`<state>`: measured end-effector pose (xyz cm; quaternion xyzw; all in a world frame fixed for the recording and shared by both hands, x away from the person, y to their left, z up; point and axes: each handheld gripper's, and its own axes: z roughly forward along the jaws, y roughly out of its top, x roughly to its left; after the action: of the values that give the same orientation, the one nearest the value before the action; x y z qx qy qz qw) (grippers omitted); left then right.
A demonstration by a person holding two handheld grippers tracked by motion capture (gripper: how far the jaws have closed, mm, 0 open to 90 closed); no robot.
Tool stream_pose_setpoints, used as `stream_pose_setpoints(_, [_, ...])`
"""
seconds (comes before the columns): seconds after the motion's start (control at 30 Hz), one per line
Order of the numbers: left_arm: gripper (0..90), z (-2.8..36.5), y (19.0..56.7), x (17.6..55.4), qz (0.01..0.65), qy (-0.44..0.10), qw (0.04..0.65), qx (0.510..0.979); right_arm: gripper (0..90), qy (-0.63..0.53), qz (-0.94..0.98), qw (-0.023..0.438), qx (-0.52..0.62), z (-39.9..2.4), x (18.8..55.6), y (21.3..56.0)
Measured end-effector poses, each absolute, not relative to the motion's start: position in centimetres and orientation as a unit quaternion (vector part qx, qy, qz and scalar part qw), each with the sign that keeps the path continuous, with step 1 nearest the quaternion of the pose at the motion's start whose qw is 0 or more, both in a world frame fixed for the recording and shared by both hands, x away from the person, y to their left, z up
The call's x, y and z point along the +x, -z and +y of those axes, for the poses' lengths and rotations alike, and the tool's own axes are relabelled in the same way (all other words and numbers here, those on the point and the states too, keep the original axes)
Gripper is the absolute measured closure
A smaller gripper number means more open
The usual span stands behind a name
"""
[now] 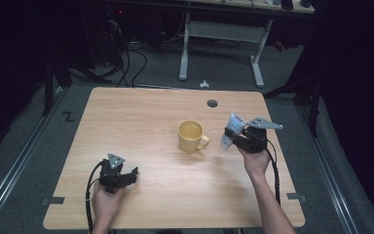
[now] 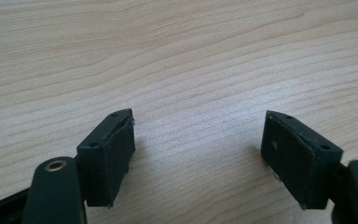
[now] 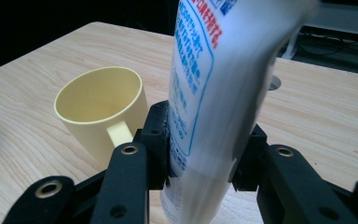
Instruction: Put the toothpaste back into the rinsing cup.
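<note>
A yellow mug [image 1: 191, 136] stands upright near the middle of the wooden table [image 1: 136, 117], handle toward the right. My right gripper [image 1: 234, 135] is just right of the mug, shut on a white tube [image 1: 232, 128] with blue and red print. In the right gripper view the tube [image 3: 205, 93] stands nearly upright between the black jaws, and the mug [image 3: 102, 112] sits beyond them on the left. My left gripper [image 1: 131, 174] rests low near the table's front left, held by a hand. Seen from the left gripper view, my left gripper [image 2: 198, 154] is open over bare wood.
A round cable hole [image 1: 212, 103] sits in the table's back right part. Behind the table stand a white desk frame [image 1: 221, 44] and loose cables [image 1: 126, 58] on the floor. Black cables trail from both grippers toward the front edge.
</note>
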<state>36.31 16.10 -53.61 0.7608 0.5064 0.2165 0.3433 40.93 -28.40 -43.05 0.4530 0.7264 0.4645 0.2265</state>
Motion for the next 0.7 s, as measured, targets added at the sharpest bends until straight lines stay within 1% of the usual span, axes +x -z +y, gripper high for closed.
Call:
stream_pose_setpoints(0.33, [26.0, 16.1, 53.6, 36.3, 0.506, -0.216, 0.344, 0.761, 65.0, -0.479, 0.728, 0.222, 0.438, -28.0, 40.7, 41.6])
stream_pose_setpoints(0.7, [26.1, 16.1, 53.6, 36.3, 0.506, -0.217, 0.343, 0.761, 65.1, -0.494, 0.727, 0.213, 0.426, -27.6, 40.4, 40.7])
